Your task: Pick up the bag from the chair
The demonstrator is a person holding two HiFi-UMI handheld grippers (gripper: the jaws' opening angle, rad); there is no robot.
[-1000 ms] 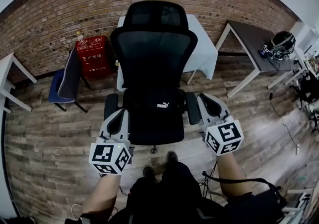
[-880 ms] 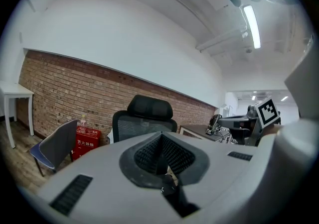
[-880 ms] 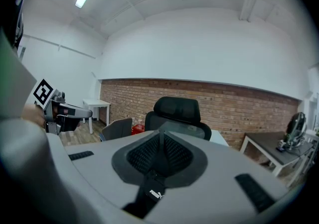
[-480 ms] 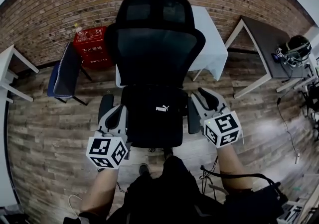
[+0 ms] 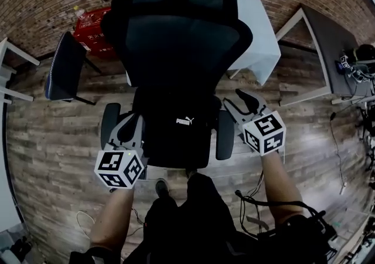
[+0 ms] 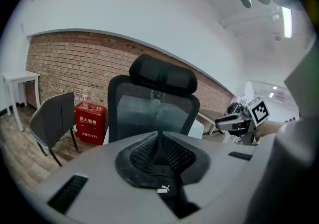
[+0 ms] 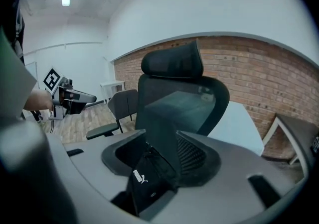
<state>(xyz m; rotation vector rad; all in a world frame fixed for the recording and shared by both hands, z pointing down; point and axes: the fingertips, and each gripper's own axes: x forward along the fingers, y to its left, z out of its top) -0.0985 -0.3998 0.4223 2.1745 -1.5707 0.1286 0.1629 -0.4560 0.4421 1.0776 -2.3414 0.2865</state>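
Note:
A black bag [image 5: 179, 134] with a white logo lies on the seat of the black mesh office chair [image 5: 181, 51]. My left gripper [image 5: 128, 121] hovers over the chair's left armrest, beside the bag, shut and holding nothing. Over the right armrest my right gripper [image 5: 234, 97] is likewise shut and holds nothing. In the left gripper view the bag [image 6: 162, 189] shows low between the jaws, below the chair back [image 6: 149, 113], and the right gripper [image 6: 234, 121] is at the right. In the right gripper view the bag [image 7: 144, 183] also shows low between the jaws.
A grey side chair [image 5: 61, 72] and a red box [image 5: 91, 22] stand at the left by the brick wall. A white table [image 5: 258, 28] is behind the chair and a dark desk [image 5: 334, 46] at the right. Cables [image 5: 252, 204] lie by the person's feet.
The view has closed in on the chair. Both grippers have come forward to flank the seat at the armrests, still shut and apart from the bag.

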